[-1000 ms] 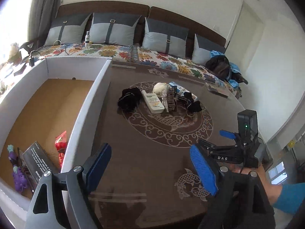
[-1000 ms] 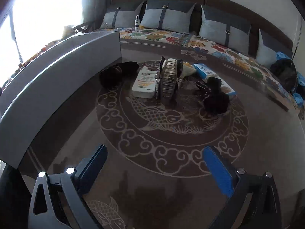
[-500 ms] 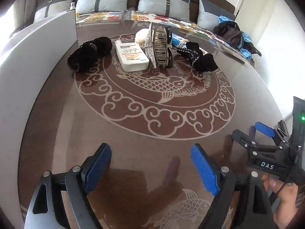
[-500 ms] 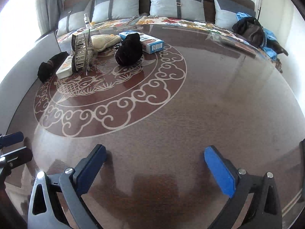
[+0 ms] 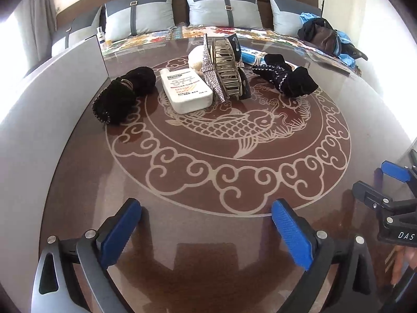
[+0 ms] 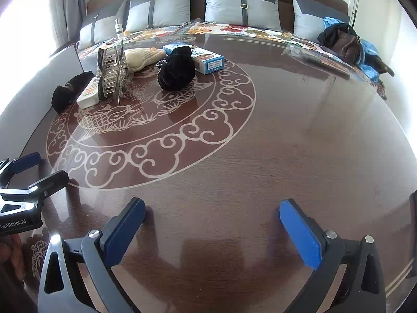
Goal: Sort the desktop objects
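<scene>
On the desk (image 5: pixel 208 234), both grippers are hovering empty, left gripper (image 5: pixel 206 232) fingers opening, right gripper (image 6: pixel 212 232) fingers apart; the white bottle (image 5: pixel 186 90) is looking light, stiff, smooth, best gripped across its flat sides.

Bare table (image 5: pixel 208 234) is lying open ahead of my grippers. The white bin wall (image 5: pixel 52 109) is blocking the left side; the clustered hair clip (image 5: pixel 226 70) and bottle (image 5: pixel 186 90) are obstructing the far centre.

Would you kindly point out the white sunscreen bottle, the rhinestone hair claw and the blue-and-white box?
white sunscreen bottle (image 5: pixel 186 90), left wrist view, printed front face.
rhinestone hair claw (image 5: pixel 226 71), left wrist view, metal teeth.
blue-and-white box (image 6: pixel 208 58), right wrist view, top face.
</scene>
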### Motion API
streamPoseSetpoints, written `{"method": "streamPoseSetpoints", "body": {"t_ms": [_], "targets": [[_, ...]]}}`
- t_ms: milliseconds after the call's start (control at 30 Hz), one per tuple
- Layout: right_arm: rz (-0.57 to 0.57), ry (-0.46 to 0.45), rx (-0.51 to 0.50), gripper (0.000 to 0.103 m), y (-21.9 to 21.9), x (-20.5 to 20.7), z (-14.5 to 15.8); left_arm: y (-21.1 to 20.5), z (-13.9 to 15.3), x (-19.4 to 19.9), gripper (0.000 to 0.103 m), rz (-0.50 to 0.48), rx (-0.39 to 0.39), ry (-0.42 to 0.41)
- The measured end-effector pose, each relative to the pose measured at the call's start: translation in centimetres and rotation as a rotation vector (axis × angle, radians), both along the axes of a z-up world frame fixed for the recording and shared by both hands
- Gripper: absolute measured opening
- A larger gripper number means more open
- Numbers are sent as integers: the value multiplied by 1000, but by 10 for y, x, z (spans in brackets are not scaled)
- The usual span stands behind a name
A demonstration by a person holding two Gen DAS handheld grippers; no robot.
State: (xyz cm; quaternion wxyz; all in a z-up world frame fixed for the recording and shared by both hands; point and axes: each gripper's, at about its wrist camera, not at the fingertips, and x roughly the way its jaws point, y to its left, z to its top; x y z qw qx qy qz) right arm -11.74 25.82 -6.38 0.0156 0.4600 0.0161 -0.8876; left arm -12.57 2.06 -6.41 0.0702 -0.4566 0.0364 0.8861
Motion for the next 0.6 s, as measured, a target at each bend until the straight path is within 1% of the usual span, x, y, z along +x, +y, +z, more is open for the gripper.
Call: {"method": "streamPoseSetpoints", "body": {"t_ms": [600], "targets": [[0,0,0,103,0,0,0,-1,-1,-1,103,1,0,-1]]}}
